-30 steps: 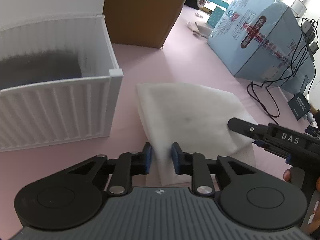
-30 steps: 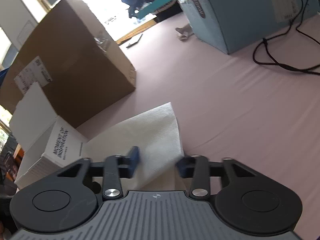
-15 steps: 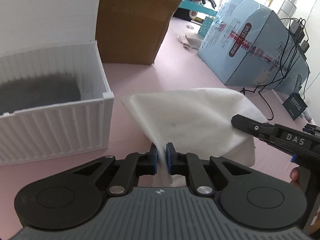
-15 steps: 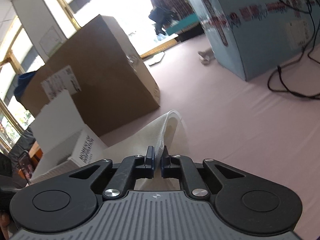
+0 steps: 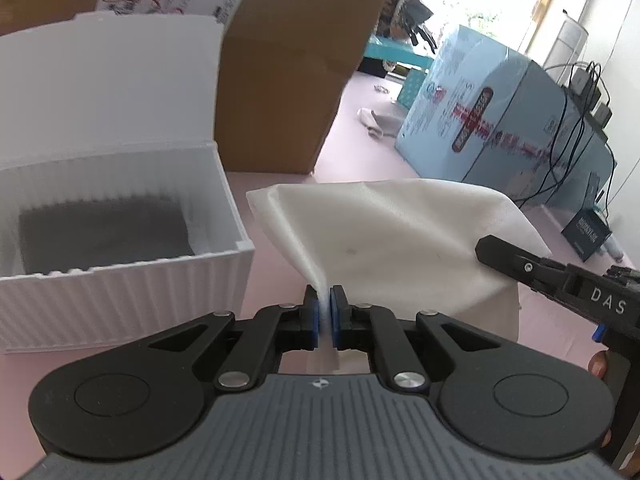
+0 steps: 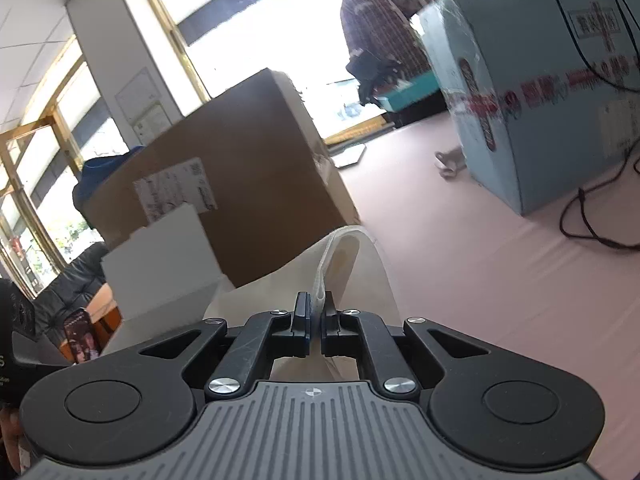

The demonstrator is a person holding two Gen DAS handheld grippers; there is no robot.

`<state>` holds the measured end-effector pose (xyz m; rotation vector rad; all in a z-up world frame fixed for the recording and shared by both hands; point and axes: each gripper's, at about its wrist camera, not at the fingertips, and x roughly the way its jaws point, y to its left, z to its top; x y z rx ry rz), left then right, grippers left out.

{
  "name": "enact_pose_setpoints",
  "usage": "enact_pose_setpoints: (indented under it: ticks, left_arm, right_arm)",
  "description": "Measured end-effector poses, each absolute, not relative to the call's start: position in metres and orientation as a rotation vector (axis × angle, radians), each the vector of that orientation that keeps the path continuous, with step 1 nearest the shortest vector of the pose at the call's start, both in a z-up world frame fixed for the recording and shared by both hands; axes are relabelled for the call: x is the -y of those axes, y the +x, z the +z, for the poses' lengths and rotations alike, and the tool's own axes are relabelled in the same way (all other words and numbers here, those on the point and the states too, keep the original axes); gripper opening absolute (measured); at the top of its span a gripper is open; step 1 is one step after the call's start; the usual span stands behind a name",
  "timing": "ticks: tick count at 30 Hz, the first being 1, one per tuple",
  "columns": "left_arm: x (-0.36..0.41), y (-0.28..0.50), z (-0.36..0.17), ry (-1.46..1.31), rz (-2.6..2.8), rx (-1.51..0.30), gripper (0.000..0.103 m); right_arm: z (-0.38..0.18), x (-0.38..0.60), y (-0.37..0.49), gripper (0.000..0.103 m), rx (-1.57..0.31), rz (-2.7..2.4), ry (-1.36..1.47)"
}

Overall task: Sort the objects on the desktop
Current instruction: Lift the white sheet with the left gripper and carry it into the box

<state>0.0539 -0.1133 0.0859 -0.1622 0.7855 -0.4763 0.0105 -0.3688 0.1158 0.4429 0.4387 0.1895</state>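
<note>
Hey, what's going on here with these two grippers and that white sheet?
A person is working two handheld grippers on a pink table. The left gripper and the right gripper are each shut on an edge of a white cloth, holding it up between them, with part of it drooping below. An open white ribbed box with something dark inside sits just to the left.

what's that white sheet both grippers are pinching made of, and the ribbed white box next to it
White sheet: looks like soft non-woven fabric or thick tissue, matte and slightly fuzzy; it drapes and creases between the left gripper and right gripper. Ribbed white box: probably rigid plastic or corrugated card, matte with even vertical ridges and crisp corners; the look leaves it open.
</note>
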Motion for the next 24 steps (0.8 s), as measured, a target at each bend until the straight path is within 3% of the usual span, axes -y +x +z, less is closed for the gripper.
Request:
enact_pose_setpoints:
  ticks: [14, 24]
  left_arm:
    - [0.040, 0.029, 0.126, -0.211, -0.428, -0.671, 0.005]
    - [-0.036, 0.024, 0.135, -0.249, -0.301, -0.617, 0.005]
  right_arm:
    - [0.174, 0.296, 0.006, 0.004, -0.358, 0.304, 0.321]
    - [0.179, 0.229, 0.040, 0.004, -0.375, 0.410, 0.271]
